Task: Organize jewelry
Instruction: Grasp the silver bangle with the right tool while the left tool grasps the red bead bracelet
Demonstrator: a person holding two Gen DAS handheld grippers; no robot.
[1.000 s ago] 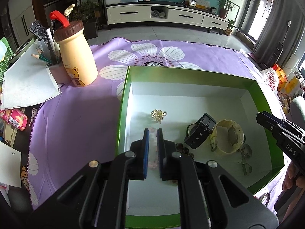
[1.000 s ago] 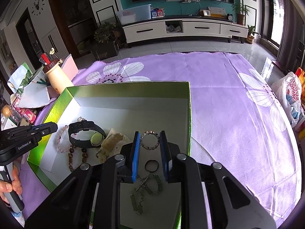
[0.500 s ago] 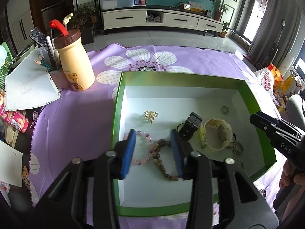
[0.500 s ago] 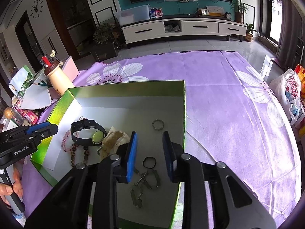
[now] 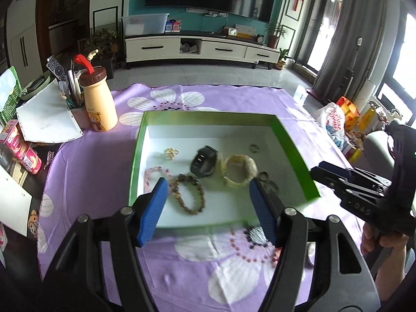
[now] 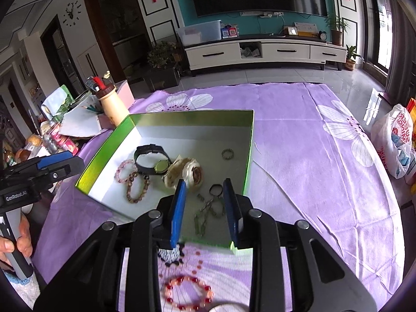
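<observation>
Green box (image 5: 293, 153) holds bracelets, watches, rings – red bracelet (image 6: 187, 295) lies outside.

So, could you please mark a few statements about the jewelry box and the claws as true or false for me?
1. The green box holds a black watch. True.
2. The left claw is clamped on the brown bead bracelet. False: its jaws stand apart, having just opened, and hold nothing.
3. A red bead bracelet lies on the purple cloth, outside the box. True.
4. The small ring sits on the cloth beside the box. False: it lies inside the box.
5. The right claw holds the metal chain. False: it holds nothing; the chain lies on the box floor.
</observation>
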